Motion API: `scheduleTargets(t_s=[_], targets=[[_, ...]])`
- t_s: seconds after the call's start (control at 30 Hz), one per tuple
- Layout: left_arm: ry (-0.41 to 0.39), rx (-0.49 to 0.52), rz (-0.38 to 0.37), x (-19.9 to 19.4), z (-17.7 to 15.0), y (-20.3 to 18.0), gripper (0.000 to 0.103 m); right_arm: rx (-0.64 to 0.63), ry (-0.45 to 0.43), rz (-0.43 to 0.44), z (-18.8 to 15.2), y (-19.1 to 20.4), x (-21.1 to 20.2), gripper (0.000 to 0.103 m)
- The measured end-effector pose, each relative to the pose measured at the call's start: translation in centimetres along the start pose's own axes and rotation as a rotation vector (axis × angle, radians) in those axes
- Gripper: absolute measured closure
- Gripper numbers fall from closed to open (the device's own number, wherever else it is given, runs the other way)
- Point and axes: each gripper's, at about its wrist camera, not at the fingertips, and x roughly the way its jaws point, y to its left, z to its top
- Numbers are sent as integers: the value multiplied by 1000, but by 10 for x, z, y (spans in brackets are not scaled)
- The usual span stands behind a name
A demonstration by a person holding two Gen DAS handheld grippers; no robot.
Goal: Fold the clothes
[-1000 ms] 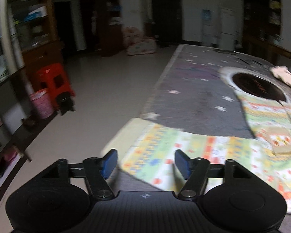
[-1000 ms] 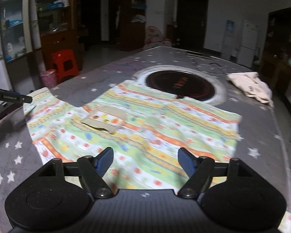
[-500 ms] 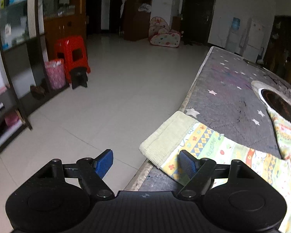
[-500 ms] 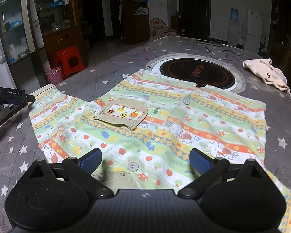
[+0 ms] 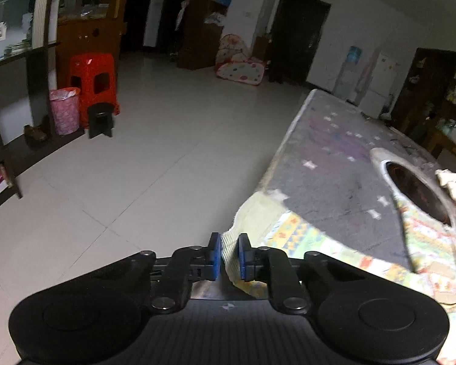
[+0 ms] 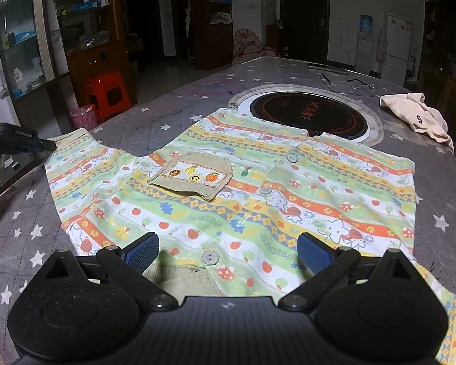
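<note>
The child's short-sleeved cotton shirt with green, orange and yellow stripes and an elephant print point(image 6: 258, 188) lies spread flat, front up, on the grey star-patterned quilted surface point(image 6: 167, 115), its hem end partly over the round black induction hob set in a white ring point(image 6: 307, 112). The left gripper point(image 5: 227, 255) has just been closing, and its blue-padded jaws are now clenched on the pale green ribbed cuff point(image 5: 258, 213) of the sleeve that reaches the surface's edge. The right gripper point(image 6: 228, 252) hovers at the collar end with its jaws released and spread wide, having just been opening, a grey button point(image 6: 209, 257) between them but nothing pinched. The step in hand looks to be folding that sleeve inward across the chest. To do it well, the left should lift the cuff only enough to clear the cloth, carry it straight over toward the khaki chest pocket with embroidered fruit point(image 6: 194, 176), and lay it flat without dragging the body sideways. The right could press or pinch near the collar to anchor the shirt. A cream garment with a number 5 point(image 6: 416, 118) lies well apart.
</note>
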Motion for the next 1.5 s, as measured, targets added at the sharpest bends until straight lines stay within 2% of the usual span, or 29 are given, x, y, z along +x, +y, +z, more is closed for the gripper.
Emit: scheduleTargets(t_s=[0.2,0.5,0.67,0.97,1.17,1.4,1.5], targets=[[-50,19,-105,-25,10,-23,94,3,-8,-1,0,0,-3,4],[-99,100,-350,-63,16,-93,95,17,-13,-6,-4,-3,-6,4],[-75,149,-508,-75,15,-139,95,31,-16,-14,-6,-7,-9,4],[-3,224,-711,-81,-2,-209,95,64,-32,-40,-10,-18,-19,4],[52,241,-798,-76,-14,-234,95,105,-33,-63,-16,-29,-23,4],[120,288,-834,-67,-30,-256,95,126,-29,-81,-22,-36,-27,4],[143,309,-840,-63,-37,-263,92,135,-27,-87,-24,-37,-27,4]])
